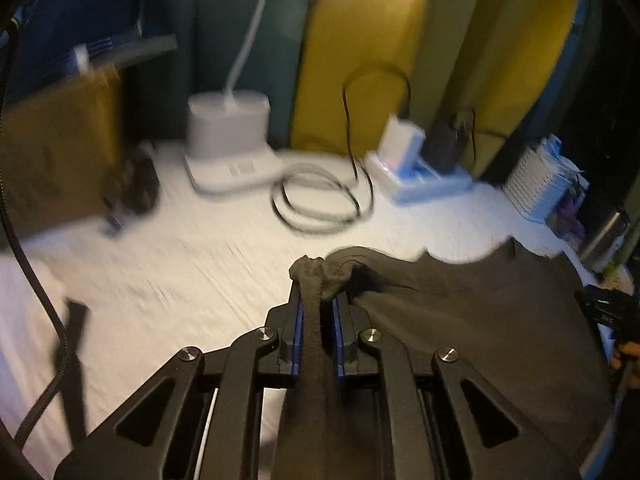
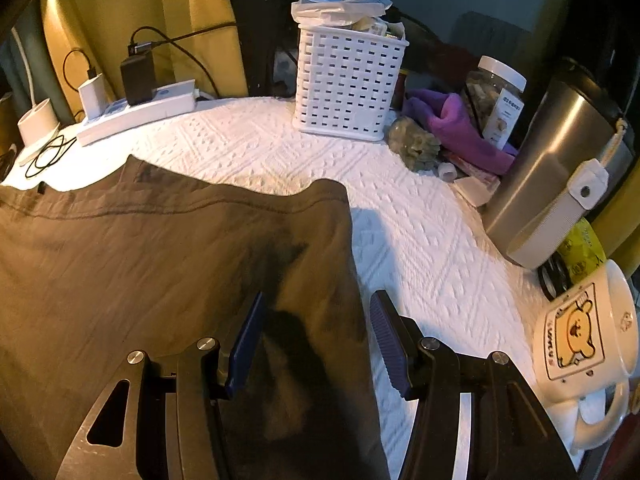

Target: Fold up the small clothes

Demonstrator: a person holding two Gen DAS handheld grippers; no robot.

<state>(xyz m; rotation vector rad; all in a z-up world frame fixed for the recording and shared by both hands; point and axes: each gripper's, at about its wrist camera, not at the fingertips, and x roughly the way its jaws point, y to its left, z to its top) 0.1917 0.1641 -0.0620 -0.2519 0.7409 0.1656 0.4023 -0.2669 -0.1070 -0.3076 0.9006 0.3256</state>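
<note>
A dark brown-grey garment [image 1: 480, 320] lies spread on the white textured cover [image 1: 180, 272]. My left gripper [image 1: 318, 280] is shut on a bunched edge of it; the cloth runs between the blue pads and pokes out past the tips. In the right wrist view the same garment [image 2: 160, 260] covers the left half of the table. My right gripper [image 2: 316, 308] stands open over the garment's right edge. The cloth lies between its fingers, and the pads [image 2: 390, 344] do not press on it.
At the back stand a white slotted basket [image 2: 348, 80], a jar [image 2: 496, 100] and a purple cloth [image 2: 456, 128]. A steel flask [image 2: 552, 168] and a cartoon mug [image 2: 584, 340] sit at the right. A power strip [image 2: 136, 112], coiled cable [image 1: 320, 204] and white lamp base [image 1: 230, 136] are back left.
</note>
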